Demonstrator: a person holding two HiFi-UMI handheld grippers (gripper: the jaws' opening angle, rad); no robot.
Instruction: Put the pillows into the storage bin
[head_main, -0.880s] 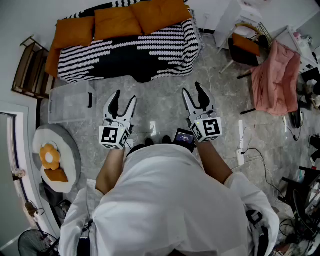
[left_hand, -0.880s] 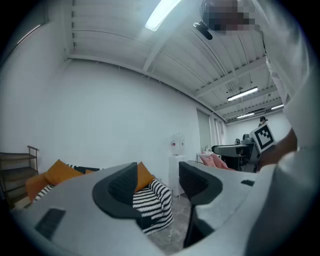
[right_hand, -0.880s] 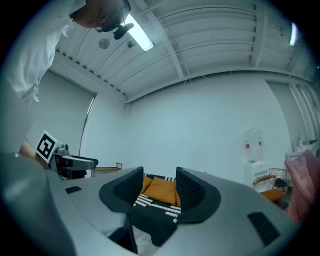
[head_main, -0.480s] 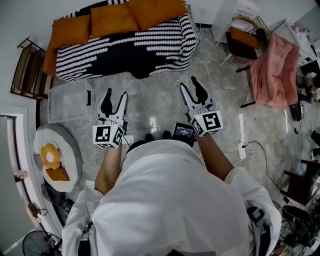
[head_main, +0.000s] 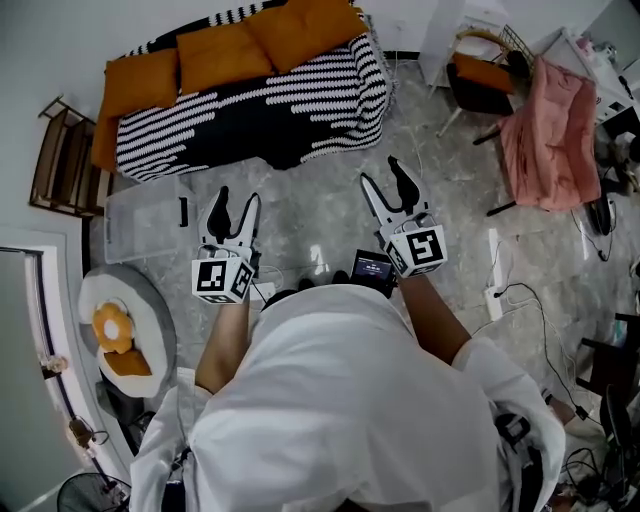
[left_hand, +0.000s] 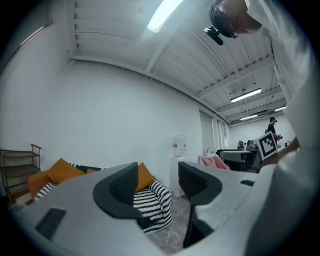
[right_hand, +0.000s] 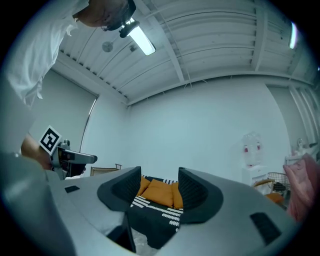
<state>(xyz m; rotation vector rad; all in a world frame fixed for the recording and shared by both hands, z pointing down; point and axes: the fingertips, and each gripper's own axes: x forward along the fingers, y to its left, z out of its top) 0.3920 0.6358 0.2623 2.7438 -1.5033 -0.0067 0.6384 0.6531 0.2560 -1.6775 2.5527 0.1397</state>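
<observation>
Three orange pillows (head_main: 222, 52) lie along the back of a sofa with a black-and-white striped cover (head_main: 250, 105) at the top of the head view. A clear storage bin (head_main: 140, 205) stands on the floor just left of my left gripper (head_main: 236, 200). That gripper is open and empty, held level over the stone floor short of the sofa. My right gripper (head_main: 383, 175) is also open and empty, pointing at the sofa's right end. Between the open jaws, the right gripper view shows the pillows (right_hand: 160, 192). The left gripper view shows one pillow (left_hand: 145, 175) behind its jaws.
A pink cloth (head_main: 550, 140) hangs over a chair at the right, with another chair (head_main: 490, 80) behind it. A round pet bed (head_main: 120, 330) lies at the left, a wooden rack (head_main: 60, 140) beside the sofa. Cables and a power strip (head_main: 495, 290) run along the floor at right.
Both grippers stay open and held out ahead of the person. The head view has swayed a little, and the left gripper has shifted slightly sideways and back.
</observation>
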